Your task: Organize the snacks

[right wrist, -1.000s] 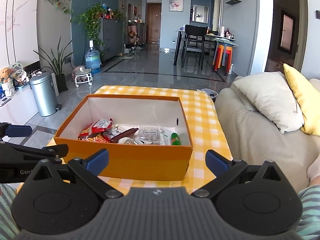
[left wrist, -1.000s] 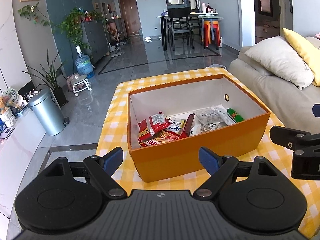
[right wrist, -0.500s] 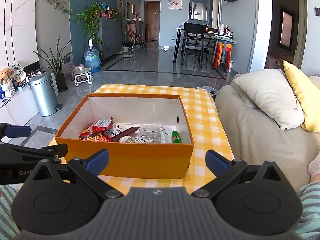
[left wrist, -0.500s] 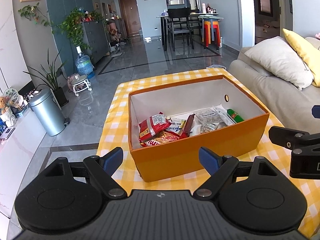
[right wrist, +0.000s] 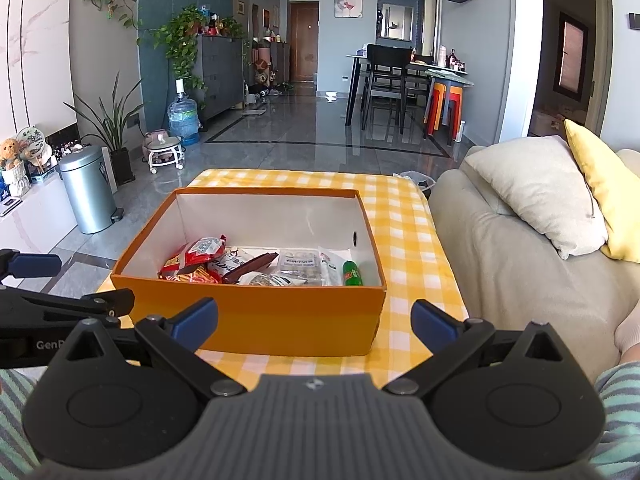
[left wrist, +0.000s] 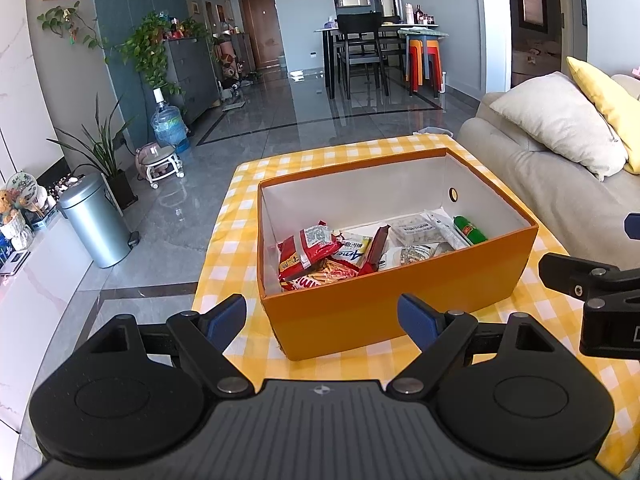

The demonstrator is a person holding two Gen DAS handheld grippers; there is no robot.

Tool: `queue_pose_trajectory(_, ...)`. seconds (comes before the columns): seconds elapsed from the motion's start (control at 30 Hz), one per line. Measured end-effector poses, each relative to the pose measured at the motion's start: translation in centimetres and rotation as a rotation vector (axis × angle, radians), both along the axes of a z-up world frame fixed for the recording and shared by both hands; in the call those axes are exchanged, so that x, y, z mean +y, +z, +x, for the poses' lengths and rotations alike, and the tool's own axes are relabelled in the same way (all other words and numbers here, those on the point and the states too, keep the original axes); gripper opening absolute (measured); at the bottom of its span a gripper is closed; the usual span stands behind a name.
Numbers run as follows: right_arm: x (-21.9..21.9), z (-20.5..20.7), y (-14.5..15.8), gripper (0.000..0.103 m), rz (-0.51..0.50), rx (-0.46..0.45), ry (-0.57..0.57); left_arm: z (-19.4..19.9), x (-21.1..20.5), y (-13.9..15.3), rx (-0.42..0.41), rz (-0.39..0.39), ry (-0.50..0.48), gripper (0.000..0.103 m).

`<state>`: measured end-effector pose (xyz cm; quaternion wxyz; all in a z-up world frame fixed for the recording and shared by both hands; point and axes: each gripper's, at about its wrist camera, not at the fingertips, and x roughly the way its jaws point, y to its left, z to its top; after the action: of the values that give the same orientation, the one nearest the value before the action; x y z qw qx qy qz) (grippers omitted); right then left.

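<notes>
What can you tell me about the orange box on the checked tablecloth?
The open, lidless orange cardboard box has a white interior and a small round hole in its right end wall. It sits flat on the yellow-and-white checked tablecloth and holds a loose heap of snack packets, with a small green bottle at its right end. Neither gripper touches it.

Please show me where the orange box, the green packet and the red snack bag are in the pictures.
orange box (right wrist: 256, 320): right wrist view, on its near outer wall.
green packet (right wrist: 352, 273): right wrist view, on its middle.
red snack bag (left wrist: 306, 246): left wrist view, on its front face.
</notes>
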<state>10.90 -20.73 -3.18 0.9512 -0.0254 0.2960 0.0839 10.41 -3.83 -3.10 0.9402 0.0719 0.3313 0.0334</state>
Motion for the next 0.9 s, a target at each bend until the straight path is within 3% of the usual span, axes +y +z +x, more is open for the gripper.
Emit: queue_pose_trajectory(0.9, 0.19, 0.50, -0.61, 0.099, -0.017, 0.036, -0.017, 0.31, -0.08, -0.20, 0.016, -0.002, 0.004, 0.100)
